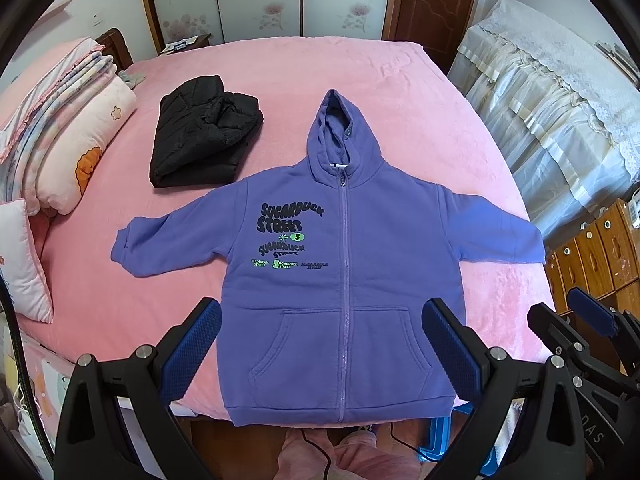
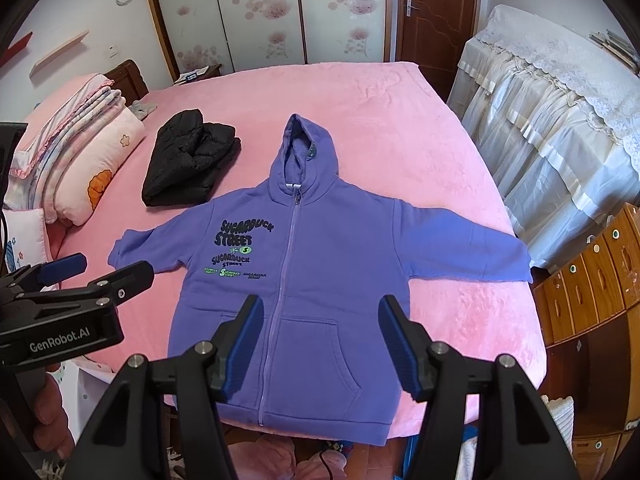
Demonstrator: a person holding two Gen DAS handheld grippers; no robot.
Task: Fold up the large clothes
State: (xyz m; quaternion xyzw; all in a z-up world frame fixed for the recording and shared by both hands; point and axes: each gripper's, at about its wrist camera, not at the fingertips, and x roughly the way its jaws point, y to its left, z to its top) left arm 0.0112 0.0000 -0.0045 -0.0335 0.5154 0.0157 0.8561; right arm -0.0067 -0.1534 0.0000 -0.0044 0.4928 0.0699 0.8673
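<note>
At the near edge of the pink bed [image 1: 380,80], the purple hoodie [image 1: 344,264] lies flat, front up and zipped, sleeves out toward 9 and 3 o'clock and hood toward 12, a layout that exposes every fold line. Above its hem at 6 o'clock, the left gripper [image 1: 320,344] and right gripper [image 2: 320,340] hover with fingers spread and nothing between them, apparently ready for a first grasp. A folded black jacket [image 1: 204,132] rests at 10 o'clock, clear of the work area.
</note>
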